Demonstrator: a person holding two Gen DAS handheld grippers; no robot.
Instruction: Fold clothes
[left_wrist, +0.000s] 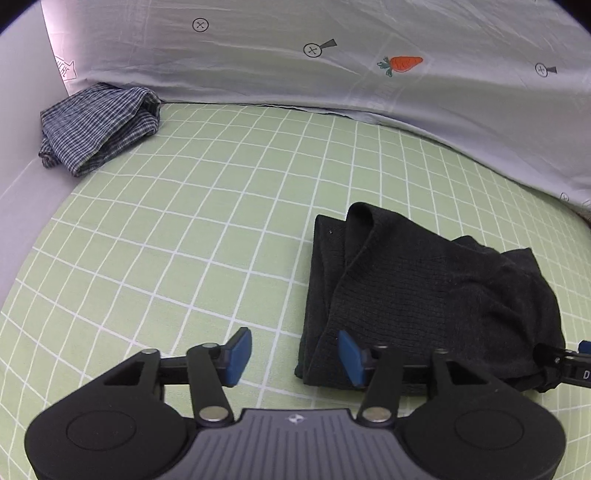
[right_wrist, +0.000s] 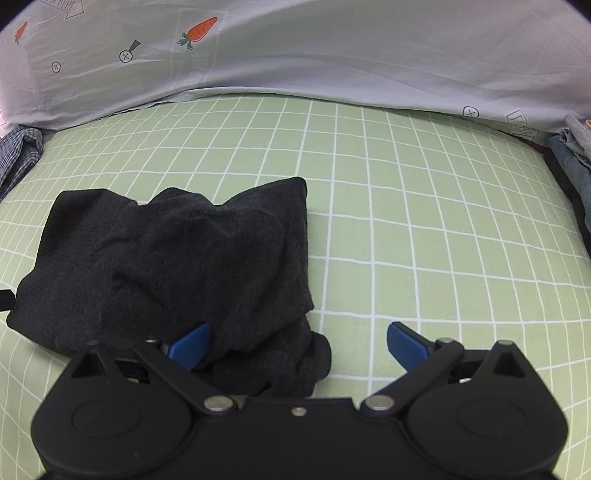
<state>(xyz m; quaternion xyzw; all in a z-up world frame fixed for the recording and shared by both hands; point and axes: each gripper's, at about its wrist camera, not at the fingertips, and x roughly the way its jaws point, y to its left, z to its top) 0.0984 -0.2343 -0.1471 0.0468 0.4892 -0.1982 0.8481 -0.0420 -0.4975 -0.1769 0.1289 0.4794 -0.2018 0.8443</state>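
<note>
A black knit garment lies folded in a loose bundle on the green checked sheet. It also shows in the right wrist view. My left gripper is open at the garment's near left corner, its right pad over the cloth. My right gripper is open at the garment's near right corner, with a bunched fold between its jaws. A bit of the right gripper shows at the left wrist view's right edge.
A folded blue plaid garment lies at the far left, also in the right wrist view. A pale blue carrot-print cloth hangs along the back. Denim and grey clothes are stacked at the far right.
</note>
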